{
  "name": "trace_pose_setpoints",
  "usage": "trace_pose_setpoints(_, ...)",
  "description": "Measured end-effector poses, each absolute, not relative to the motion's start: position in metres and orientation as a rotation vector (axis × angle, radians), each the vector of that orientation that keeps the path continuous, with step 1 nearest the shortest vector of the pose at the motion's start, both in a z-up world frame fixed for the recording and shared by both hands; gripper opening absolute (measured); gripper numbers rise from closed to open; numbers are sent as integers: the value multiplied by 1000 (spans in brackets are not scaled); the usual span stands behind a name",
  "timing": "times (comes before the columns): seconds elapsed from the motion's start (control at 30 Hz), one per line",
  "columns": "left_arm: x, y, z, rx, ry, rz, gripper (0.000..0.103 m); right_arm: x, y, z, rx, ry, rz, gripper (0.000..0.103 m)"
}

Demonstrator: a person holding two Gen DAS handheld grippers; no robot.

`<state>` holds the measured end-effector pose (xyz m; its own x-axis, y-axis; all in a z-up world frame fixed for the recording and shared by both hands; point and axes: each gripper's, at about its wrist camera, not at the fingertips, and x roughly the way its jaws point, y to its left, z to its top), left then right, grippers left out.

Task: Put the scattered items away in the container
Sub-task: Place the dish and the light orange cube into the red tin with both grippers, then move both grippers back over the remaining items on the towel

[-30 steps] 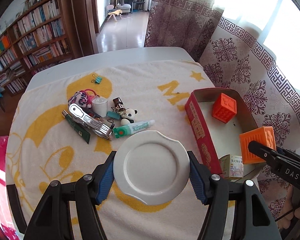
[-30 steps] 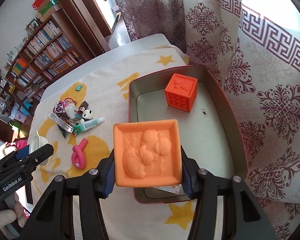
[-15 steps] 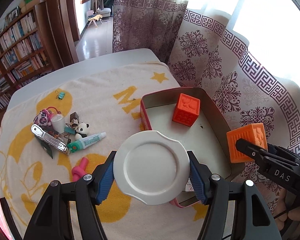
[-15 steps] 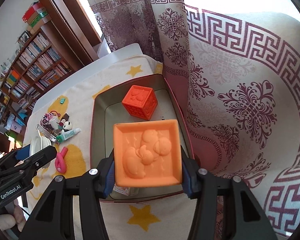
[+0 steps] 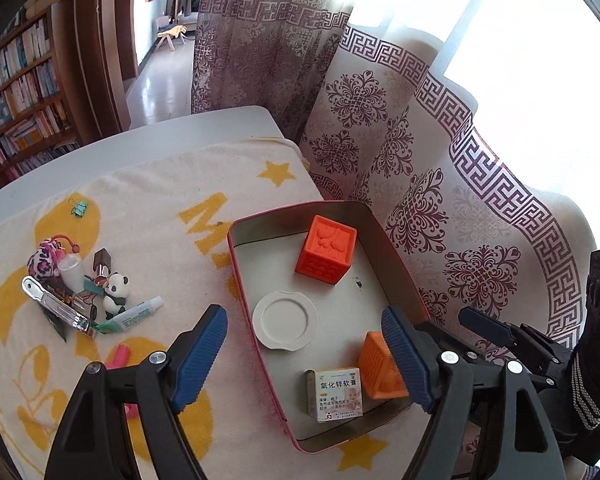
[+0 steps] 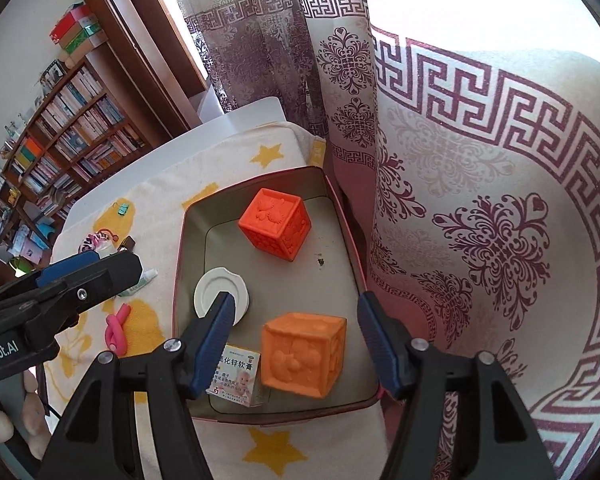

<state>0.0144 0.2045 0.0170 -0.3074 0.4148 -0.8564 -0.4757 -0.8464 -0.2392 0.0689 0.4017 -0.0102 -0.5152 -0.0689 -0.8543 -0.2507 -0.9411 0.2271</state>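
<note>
The red-rimmed tin (image 5: 236,256) (image 6: 178,264) holds a red-orange cube (image 5: 326,250) (image 6: 278,224), a white lid (image 5: 285,319) (image 6: 216,292), a lighter orange cube (image 5: 376,368) (image 6: 302,354) and a small medicine box (image 5: 336,394) (image 6: 236,374). My left gripper (image 5: 306,356) is open and empty above the tin. My right gripper (image 6: 296,344) is open and empty above the orange cube. Scattered items lie on the blanket at the left: a panda figure (image 5: 116,292), a tube (image 5: 134,316), a metal clip (image 5: 56,306) and a pink twisted piece (image 6: 116,328).
A teal binder clip (image 5: 78,206) lies far left on the yellow-and-cream blanket (image 5: 160,216). A patterned curtain (image 5: 440,184) hangs close along the tin's right side. Bookshelves (image 5: 16,92) stand behind the table.
Both grippers opened over the tin. The white lid dropped from my left gripper and the orange cube from my right; both now rest inside the tin.
</note>
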Motion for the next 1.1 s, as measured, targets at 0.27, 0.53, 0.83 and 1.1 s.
trace_pose_setpoints(0.27,16,176,7,-1479,56,2222,81,74,390,-21,-1538,532,2579,68)
trace_pose_setpoints(0.53,25,147,9,-1488,75,2285,81,73,363,-22,-1571,503,2609,68)
trace_pose_setpoints(0.83,34,111,7,-1516,70,2326,81,73,327,-22,-1611,453,2644,70)
trace_pose_setpoints(1.1,38,82,-3,-1567,50,2345,81,72,296,-24,-1652,413,2666,70)
